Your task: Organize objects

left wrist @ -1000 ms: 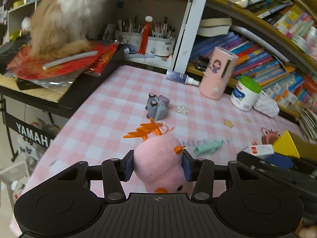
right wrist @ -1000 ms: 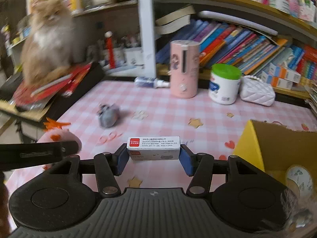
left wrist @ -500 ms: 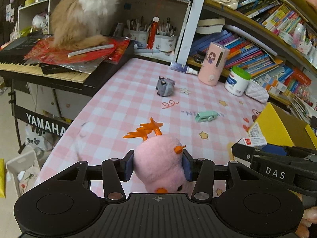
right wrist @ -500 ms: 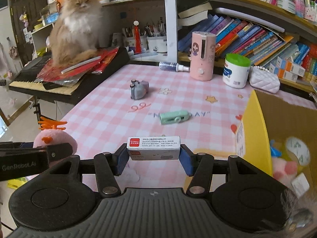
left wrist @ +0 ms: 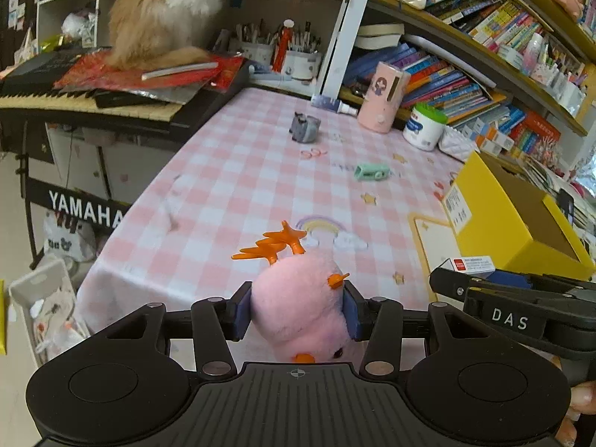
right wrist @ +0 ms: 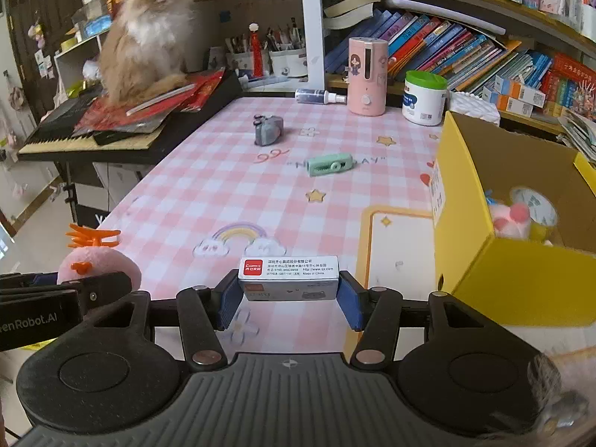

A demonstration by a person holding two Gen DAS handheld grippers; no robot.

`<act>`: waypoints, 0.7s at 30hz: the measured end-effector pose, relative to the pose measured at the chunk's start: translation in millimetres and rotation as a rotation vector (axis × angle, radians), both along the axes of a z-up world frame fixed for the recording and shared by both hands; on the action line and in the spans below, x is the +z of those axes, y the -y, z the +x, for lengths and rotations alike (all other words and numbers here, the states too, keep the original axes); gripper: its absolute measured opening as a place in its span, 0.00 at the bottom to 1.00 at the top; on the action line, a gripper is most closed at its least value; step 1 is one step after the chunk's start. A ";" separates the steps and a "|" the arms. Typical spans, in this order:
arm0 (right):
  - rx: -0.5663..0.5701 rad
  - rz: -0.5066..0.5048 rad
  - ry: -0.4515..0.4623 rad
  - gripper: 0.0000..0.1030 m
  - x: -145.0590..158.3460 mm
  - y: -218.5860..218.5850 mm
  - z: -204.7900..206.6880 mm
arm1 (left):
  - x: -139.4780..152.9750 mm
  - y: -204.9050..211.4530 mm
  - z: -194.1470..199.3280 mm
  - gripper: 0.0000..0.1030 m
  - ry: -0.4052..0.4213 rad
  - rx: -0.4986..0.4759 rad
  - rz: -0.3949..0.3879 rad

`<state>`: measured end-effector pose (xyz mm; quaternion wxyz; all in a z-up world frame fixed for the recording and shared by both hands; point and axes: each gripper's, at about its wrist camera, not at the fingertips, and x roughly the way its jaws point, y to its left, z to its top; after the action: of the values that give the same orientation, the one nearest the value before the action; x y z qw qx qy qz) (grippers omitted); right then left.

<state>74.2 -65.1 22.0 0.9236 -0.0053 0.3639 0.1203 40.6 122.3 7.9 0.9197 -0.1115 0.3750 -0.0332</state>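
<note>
Left wrist: left gripper [left wrist: 296,313] clamps pink plush [left wrist: 298,298], frame bottom center; right gripper [right wrist: 288,296] clamps small box [right wrist: 288,277]; yellow box [right wrist: 521,283] right.

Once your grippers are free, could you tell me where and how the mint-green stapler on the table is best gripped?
Grip the mint-green stapler across its narrow middle, coming from above. It lies flat on the tablecloth, long axis running left to right in the right wrist view, with bare cloth all round, so the fingers can straddle its long sides.
</note>
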 end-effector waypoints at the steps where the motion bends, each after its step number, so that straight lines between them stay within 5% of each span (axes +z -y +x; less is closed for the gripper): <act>1: 0.001 -0.009 0.000 0.50 -0.4 -1.6 -5.5 | 0.1 -0.8 -5.0 0.45 0.000 0.000 -0.002; 21: -0.158 0.011 -0.059 0.51 -13.7 29.1 -106.1 | -7.2 32.4 -65.6 0.45 -0.033 -0.197 -0.019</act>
<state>-31.9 -94.1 8.3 0.9193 0.0320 0.3893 0.0489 -25.0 90.0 0.7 0.9046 -0.0832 0.3988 -0.1254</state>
